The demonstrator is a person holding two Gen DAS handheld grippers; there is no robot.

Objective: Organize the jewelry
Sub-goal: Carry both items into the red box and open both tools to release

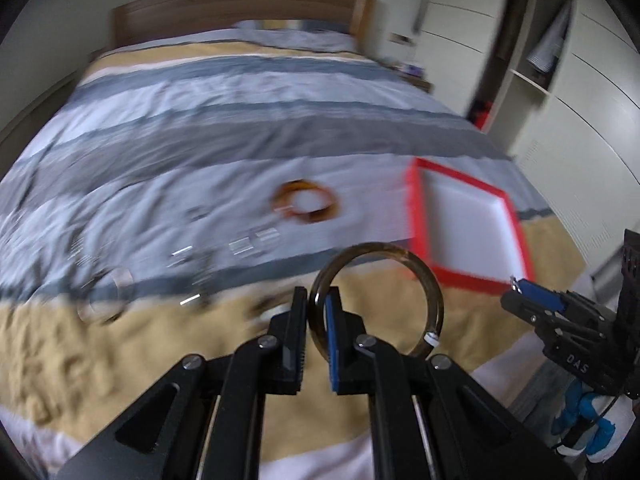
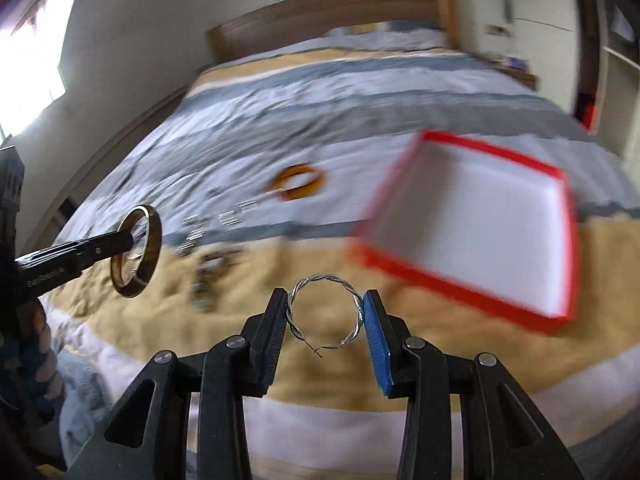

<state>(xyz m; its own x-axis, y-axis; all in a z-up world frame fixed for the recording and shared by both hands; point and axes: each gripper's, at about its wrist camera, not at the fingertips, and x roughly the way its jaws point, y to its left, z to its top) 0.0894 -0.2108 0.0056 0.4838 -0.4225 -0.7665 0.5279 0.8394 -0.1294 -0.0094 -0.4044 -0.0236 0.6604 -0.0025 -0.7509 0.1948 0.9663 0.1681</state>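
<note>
My left gripper [image 1: 318, 308] is shut on a dark brown bangle [image 1: 434, 296] and holds it above the bed; it also shows in the right wrist view [image 2: 154, 240]. My right gripper [image 2: 326, 308] is shut on a twisted silver bangle [image 2: 320, 280], held across its width above the bed. A red-rimmed white tray [image 1: 418, 208] [image 2: 452, 280] lies on the bed to the right. An orange bangle [image 1: 306, 202] [image 2: 298, 182] and several small silver pieces [image 1: 256, 242] [image 2: 224, 220] lie on the bedspread, blurred.
The bed [image 1: 200, 120] has a striped grey, white and tan cover and a wooden headboard [image 1: 240, 8]. White wardrobes [image 1: 580, 120] stand at the right. A bedside table [image 2: 516, 68] is beside the headboard.
</note>
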